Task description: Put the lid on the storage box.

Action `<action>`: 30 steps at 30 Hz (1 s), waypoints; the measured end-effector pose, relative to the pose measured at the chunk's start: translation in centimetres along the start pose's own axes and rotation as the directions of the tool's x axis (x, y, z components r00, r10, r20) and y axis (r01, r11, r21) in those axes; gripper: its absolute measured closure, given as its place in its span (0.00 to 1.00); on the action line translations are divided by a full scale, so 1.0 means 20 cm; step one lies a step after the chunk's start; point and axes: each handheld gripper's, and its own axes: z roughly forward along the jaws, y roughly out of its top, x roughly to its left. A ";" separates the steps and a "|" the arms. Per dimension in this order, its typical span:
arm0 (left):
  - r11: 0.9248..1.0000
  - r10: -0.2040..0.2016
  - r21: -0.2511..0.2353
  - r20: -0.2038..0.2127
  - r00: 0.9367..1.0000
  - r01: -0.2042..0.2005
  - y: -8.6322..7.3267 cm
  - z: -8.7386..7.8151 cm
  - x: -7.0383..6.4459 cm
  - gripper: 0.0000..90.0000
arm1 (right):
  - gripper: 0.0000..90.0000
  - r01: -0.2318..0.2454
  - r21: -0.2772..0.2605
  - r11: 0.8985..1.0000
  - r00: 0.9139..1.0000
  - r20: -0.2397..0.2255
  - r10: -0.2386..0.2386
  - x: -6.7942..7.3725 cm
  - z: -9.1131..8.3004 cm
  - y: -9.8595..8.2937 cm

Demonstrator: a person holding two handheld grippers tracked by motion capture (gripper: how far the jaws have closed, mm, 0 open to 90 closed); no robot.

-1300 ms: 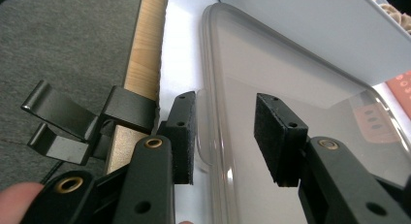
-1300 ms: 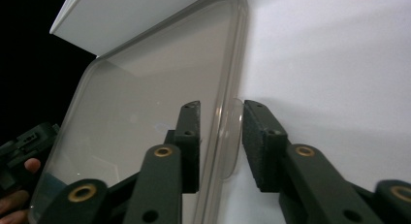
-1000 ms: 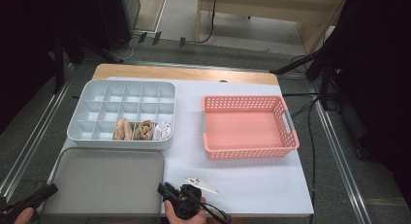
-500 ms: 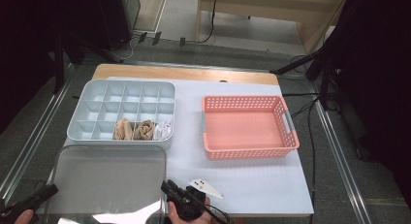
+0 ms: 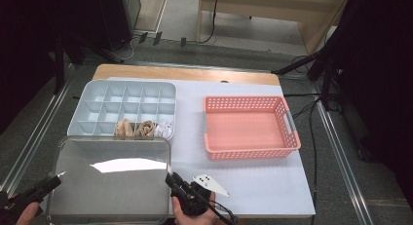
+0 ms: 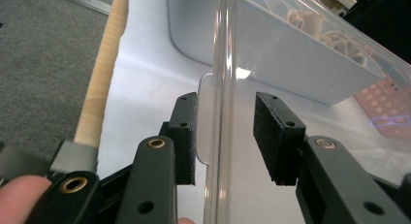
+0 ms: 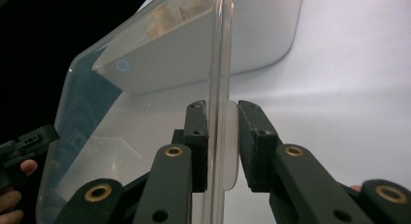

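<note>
Clear lid [image 5: 112,181] held at the near left of the table, just near of the grey divided box [image 5: 124,108]. Right gripper [image 5: 171,178] pinches the lid's right edge tab, jaws closed on the rim. Left gripper [image 5: 57,178] straddles the left edge tab, jaws apart and not yet clamped. Pink basket [image 5: 249,127] stands to the right, well apart

You've got even overhead light on the table [image 5: 253,186], dark at both sides. A white glare streak sits on the lid [image 5: 122,164]. Your gripper views are bright; the near jaws are sharp, the tray [image 6: 291,54] behind goes soft.
</note>
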 end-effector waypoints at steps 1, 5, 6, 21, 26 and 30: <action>1.000 0.002 -0.001 0.002 1.000 -0.002 0.01 0.01 0.00 0.70 | 0.85 0.004 -0.004 1.000 1.000 0.000 -0.004 0.00 0.00 0.01; 1.000 0.000 -0.004 0.009 1.000 0.001 0.05 0.05 -0.01 0.70 | 0.85 0.011 -0.024 1.000 1.000 0.003 -0.011 0.00 0.02 0.06; 1.000 0.001 -0.002 0.010 1.000 -0.001 0.06 0.06 -0.01 0.70 | 0.85 0.014 -0.029 0.999 1.000 0.004 -0.014 0.00 0.03 0.08; 0.999 0.042 -0.019 0.012 0.999 -0.042 0.33 0.23 -0.06 0.70 | 0.84 0.027 -0.051 0.998 0.999 0.023 -0.026 -0.03 0.15 0.30; 0.998 0.058 -0.023 0.006 0.998 -0.058 0.41 0.27 -0.06 0.70 | 0.84 0.021 -0.058 0.998 1.000 0.021 -0.020 -0.04 0.22 0.37; 0.998 0.052 -0.021 0.004 0.999 -0.052 0.45 0.32 -0.06 0.70 | 0.84 0.022 -0.064 0.998 0.999 0.031 -0.021 -0.04 0.26 0.41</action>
